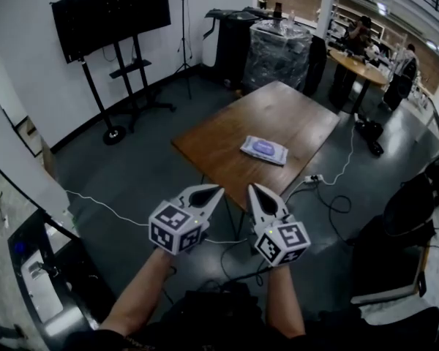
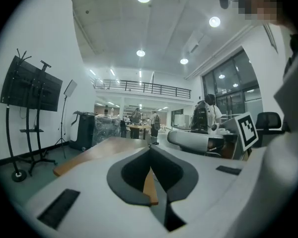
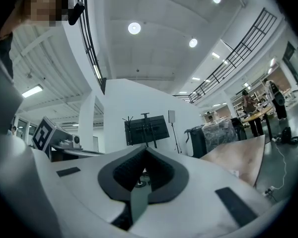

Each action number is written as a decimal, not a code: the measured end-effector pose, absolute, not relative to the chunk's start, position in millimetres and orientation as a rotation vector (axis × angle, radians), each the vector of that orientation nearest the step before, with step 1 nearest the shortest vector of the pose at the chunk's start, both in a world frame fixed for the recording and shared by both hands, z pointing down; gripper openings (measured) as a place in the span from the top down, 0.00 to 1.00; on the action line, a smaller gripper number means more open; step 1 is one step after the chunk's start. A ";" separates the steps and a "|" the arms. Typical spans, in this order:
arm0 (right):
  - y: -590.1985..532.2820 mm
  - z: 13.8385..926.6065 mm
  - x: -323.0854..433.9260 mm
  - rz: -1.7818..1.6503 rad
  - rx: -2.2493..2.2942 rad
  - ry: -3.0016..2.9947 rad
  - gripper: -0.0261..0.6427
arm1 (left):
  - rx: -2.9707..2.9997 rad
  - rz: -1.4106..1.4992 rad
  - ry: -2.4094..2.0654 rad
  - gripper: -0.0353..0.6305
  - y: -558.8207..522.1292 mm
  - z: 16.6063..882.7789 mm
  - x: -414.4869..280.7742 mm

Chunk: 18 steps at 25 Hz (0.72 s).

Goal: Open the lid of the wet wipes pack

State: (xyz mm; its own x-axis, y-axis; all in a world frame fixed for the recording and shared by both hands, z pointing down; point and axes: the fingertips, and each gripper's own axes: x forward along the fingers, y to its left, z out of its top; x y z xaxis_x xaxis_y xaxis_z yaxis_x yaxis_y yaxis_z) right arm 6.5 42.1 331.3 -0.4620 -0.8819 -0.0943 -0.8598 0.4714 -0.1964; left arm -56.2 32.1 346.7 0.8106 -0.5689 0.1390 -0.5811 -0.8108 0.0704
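Wipes pack (image 1: 263, 150) flat on table (image 1: 227, 141), near its centre, purple lid down; caught by head view only. Left gripper (image 1: 218, 189) and right gripper (image 1: 252, 186) side by side, short of table edge, well apart from pack. Gripper views: both jaw pairs closed tip to tip, nothing between.

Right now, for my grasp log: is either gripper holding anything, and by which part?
Nothing is held. The left gripper and right gripper are shut on nothing; the wet wipes pack lies untouched on the table.
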 end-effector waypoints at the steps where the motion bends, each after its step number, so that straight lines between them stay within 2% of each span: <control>1: 34.3 333.8 14.4 -0.191 -1.520 2.540 0.95 | 2.876 0.185 -0.932 0.96 22.9 347.3 -48.9; 18: -109.0 385.7 94.9 -0.287 -1.799 2.517 0.95 | 2.862 0.365 -0.811 0.96 -143.7 407.8 28.1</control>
